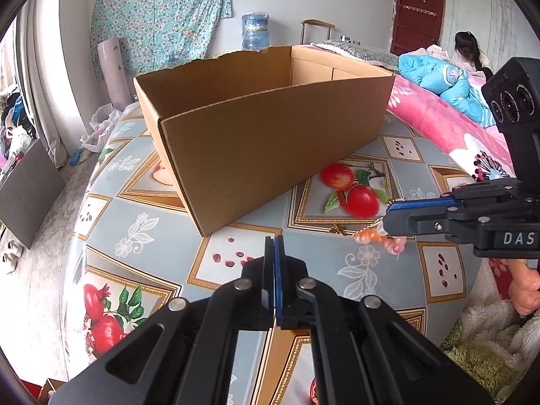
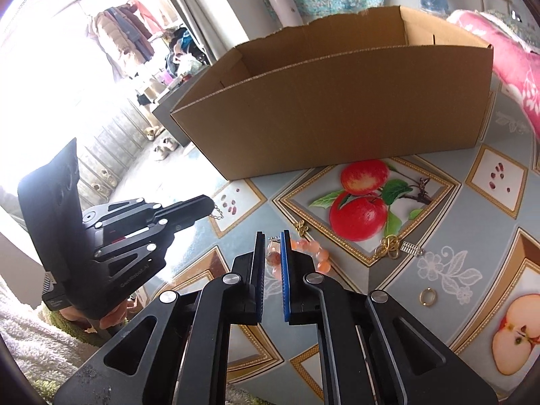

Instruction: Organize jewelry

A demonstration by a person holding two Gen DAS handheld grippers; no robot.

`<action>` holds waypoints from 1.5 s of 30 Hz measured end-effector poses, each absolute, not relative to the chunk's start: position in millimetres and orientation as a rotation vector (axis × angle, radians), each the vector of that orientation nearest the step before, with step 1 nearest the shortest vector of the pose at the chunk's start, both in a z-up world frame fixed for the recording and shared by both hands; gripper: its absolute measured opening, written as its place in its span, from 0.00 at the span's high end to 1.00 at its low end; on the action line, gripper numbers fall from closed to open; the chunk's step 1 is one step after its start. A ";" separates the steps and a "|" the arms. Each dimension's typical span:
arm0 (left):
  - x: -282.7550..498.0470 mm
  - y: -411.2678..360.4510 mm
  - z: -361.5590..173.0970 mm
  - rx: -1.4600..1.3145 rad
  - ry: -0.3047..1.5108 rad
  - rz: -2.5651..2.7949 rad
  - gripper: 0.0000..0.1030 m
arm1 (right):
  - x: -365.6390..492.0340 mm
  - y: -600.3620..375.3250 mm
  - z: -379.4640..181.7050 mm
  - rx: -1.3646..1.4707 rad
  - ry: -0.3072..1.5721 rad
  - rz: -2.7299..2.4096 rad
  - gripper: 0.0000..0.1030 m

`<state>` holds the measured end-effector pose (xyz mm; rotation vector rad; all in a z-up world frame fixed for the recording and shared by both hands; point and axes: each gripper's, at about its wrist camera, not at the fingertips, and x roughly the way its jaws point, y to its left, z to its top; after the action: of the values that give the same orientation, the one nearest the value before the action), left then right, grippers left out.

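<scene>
My right gripper (image 2: 272, 236) is clenched on the orange-pink beaded bracelet (image 2: 312, 253), raised just off the fruit-patterned surface (image 2: 438, 263) for carrying. My left gripper (image 1: 274, 241) is clamped tight on a thin gold chain (image 2: 217, 214). Beyond both, the open brown cardboard box (image 2: 337, 111) seems the destination.

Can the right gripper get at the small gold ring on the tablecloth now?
Probably not yet: the right gripper is shut on the orange bead bracelet. The gold ring itself lies clear, nothing over it.

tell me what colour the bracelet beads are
Pale orange-pink beads, clearest in the right wrist view.
</scene>
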<state>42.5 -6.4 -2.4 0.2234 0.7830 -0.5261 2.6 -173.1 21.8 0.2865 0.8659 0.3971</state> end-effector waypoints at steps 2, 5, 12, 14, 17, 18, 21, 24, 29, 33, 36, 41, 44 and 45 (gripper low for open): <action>41.2 -7.7 -1.1 0.227 0.778 -0.527 1.00 | -3.0 -178.0 26.4 0.306 0.842 0.415 0.94; 39.4 -9.7 0.8 0.232 0.772 -0.529 1.00 | -6.7 -187.5 30.9 0.335 0.823 0.423 1.00; 37.3 -10.9 4.2 0.228 0.761 -0.530 1.00 | -2.7 -197.8 37.8 0.388 0.781 0.409 1.00; 36.2 -10.6 5.3 0.227 0.755 -0.530 1.00 | -3.9 -202.6 38.7 0.414 0.769 0.416 1.00; 35.3 -10.0 7.6 0.225 0.747 -0.532 1.00 | -3.8 -204.9 43.0 0.418 0.753 0.408 1.00; 34.9 -10.0 8.6 0.225 0.744 -0.531 1.00 | -3.7 -205.4 43.3 0.419 0.752 0.405 1.00; 32.9 -9.4 13.7 0.223 0.729 -0.532 1.00 | -3.3 -207.4 41.8 0.426 0.745 0.401 1.00; 32.0 -7.9 20.0 0.218 0.704 -0.537 1.00 | -1.8 -207.9 44.8 0.430 0.737 0.398 1.00; 33.5 -6.9 34.5 0.210 0.686 -0.550 1.00 | -0.3 -206.2 54.2 0.433 0.690 0.413 1.00; 32.6 -10.4 52.8 0.211 0.650 -0.564 1.00 | 4.3 -205.3 64.6 0.423 0.656 0.433 1.00; 32.1 -15.9 70.7 0.209 0.617 -0.585 1.00 | 8.8 -206.3 75.7 0.420 0.625 0.451 1.00; 36.1 -28.9 101.9 0.214 0.557 -0.628 1.00 | 20.4 -214.4 100.0 0.419 0.562 0.493 1.00; 42.7 -38.7 120.7 0.216 0.519 -0.652 1.00 | 33.5 -223.3 114.3 0.419 0.542 0.519 1.00; 46.1 -41.5 126.6 0.213 0.509 -0.660 1.00 | 37.0 -226.3 117.9 0.419 0.541 0.529 1.00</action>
<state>46.1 -41.5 126.6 0.2128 0.5090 -0.6604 37.0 -226.3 117.9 0.4195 0.5406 0.5291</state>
